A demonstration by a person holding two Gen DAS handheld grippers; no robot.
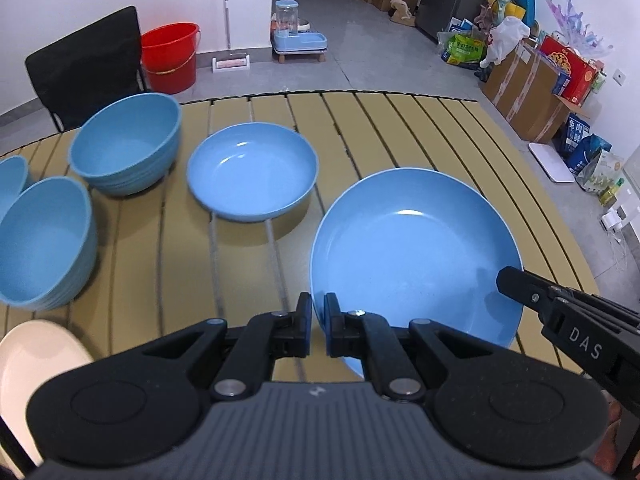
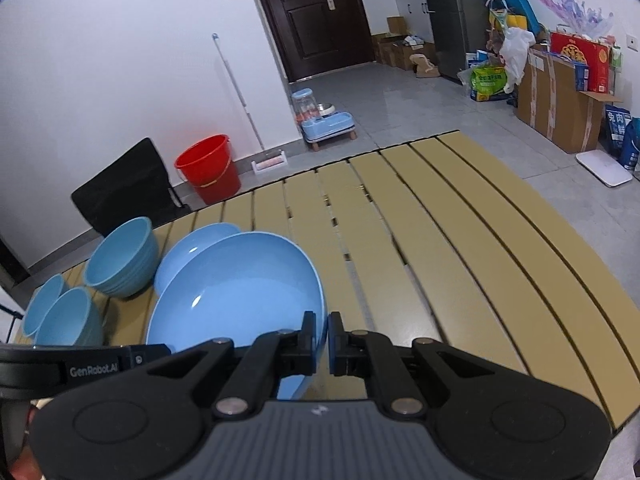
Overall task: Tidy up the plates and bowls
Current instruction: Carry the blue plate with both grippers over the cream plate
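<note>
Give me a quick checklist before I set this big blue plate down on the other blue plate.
1. Left gripper clamped on the big blue plate's near rim: ok, the rim sits between its closed fingers.
2. Right gripper clamped on the opposite rim: ok, closed on the edge.
3. Plate clear of the table: ok, the right wrist view shows it lifted and tilted.
4. Smaller blue plate empty: ok, nothing lies in it.
5. Deep blue bowl clear of the target: ok, it stands apart, left of it.
6. White plate out of the path: ok, at the near left edge.
</note>
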